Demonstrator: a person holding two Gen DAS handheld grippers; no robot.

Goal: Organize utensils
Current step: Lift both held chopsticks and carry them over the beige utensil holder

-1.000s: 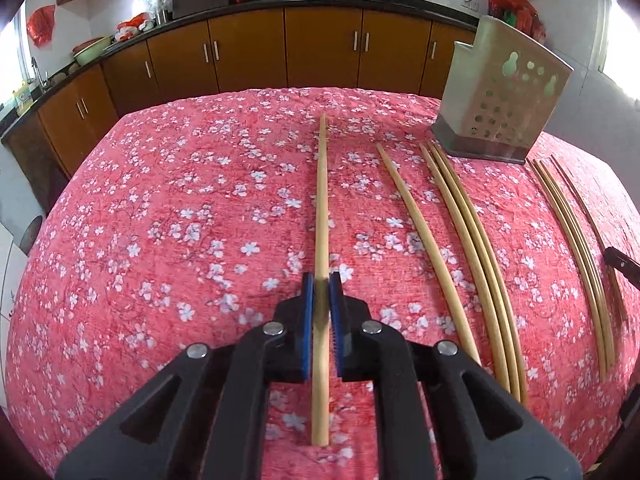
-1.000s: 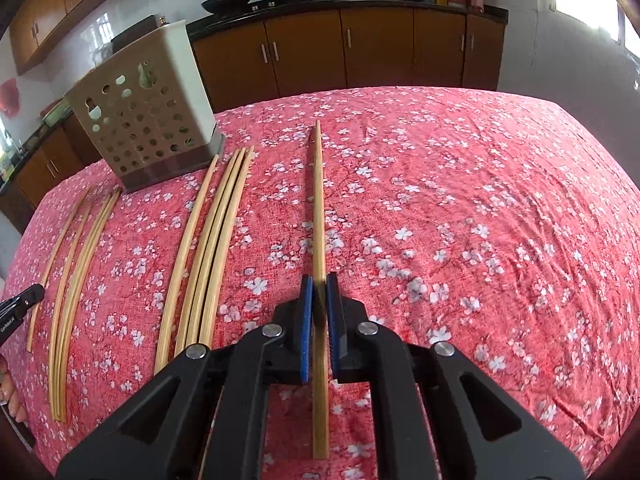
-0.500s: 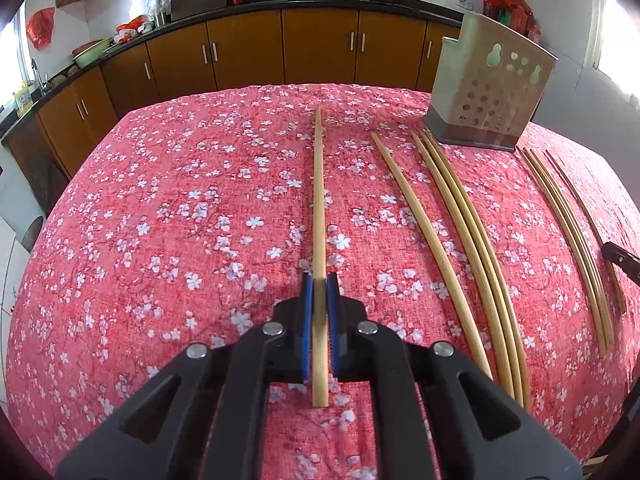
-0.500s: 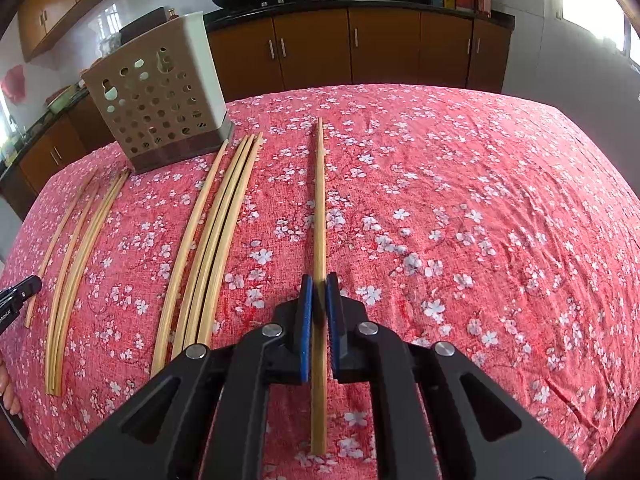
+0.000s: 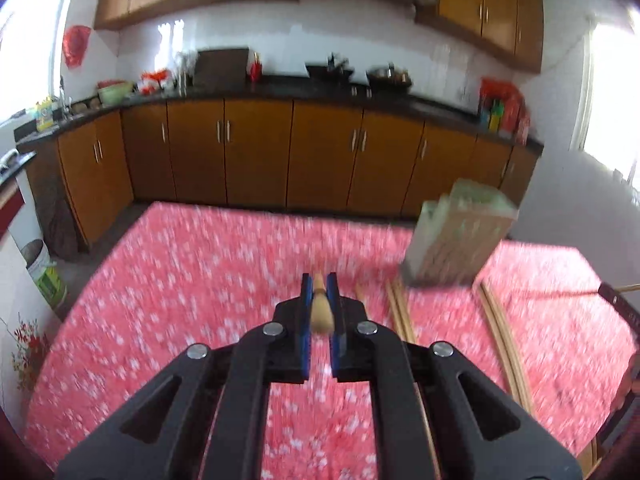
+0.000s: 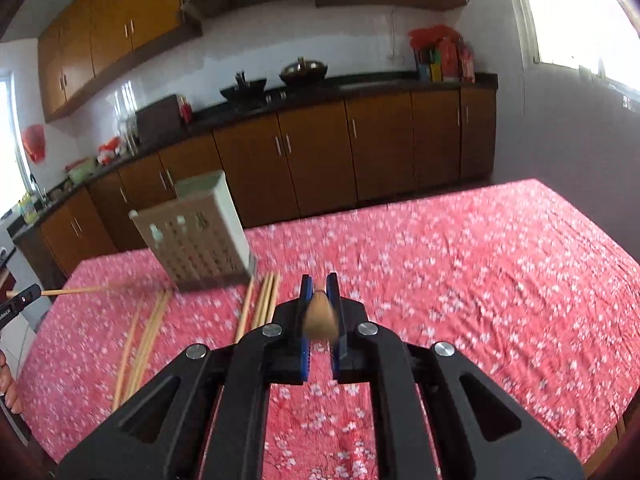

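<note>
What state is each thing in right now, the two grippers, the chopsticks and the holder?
left gripper: shut on a chopstick, lifted off the cloth.
right gripper: shut on another chopstick, also raised.
loose chopsticks: lying flat on the tablecloth.
perforated holder: upright on the table; blur hides any contents.

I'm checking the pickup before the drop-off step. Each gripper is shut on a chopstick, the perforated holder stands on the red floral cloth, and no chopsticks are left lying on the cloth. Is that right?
Not quite. Both the left gripper and right gripper are shut on a chopstick, and the holder stands on the cloth. But several chopsticks lie there beside the holder, as the right wrist view shows.
</note>
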